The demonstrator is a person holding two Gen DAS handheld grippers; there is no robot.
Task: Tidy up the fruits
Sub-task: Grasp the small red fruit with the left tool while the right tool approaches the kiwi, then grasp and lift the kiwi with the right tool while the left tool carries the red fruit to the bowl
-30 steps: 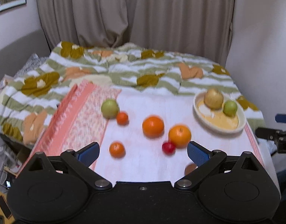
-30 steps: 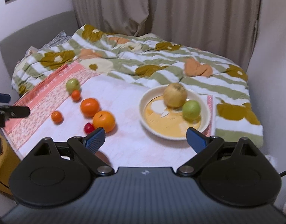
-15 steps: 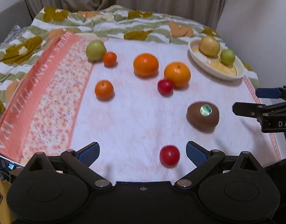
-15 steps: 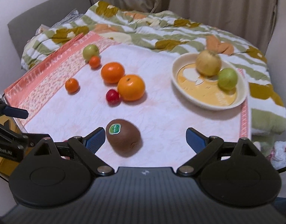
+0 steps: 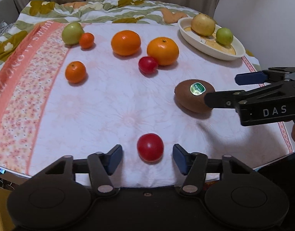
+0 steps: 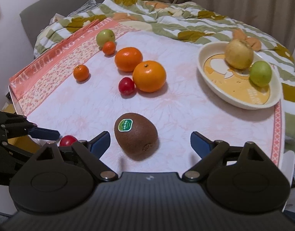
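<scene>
My left gripper (image 5: 147, 156) is open, its blue pads either side of a small red fruit (image 5: 150, 147) near the table's front edge, not touching it. My right gripper (image 6: 149, 144) is open around a brown kiwi (image 6: 136, 138) with a green sticker; the kiwi sits nearer the left pad. The kiwi also shows in the left wrist view (image 5: 193, 95) with the right gripper (image 5: 224, 88) beside it. A cream plate (image 6: 222, 94) at the right holds a yellow fruit (image 6: 239, 53) and a green fruit (image 6: 260, 73).
On the tablecloth lie two large oranges (image 6: 149, 76) (image 6: 128, 58), two small mandarins (image 6: 81, 72) (image 6: 109, 47), a second red fruit (image 6: 126, 85) and a green apple (image 6: 105, 36). A striped flowered quilt (image 6: 166, 19) lies behind the table, with curtains beyond.
Both grippers have dropped and moved forward to the table. The left one has narrowed around the red fruit; the right one has come up around the kiwi.
</scene>
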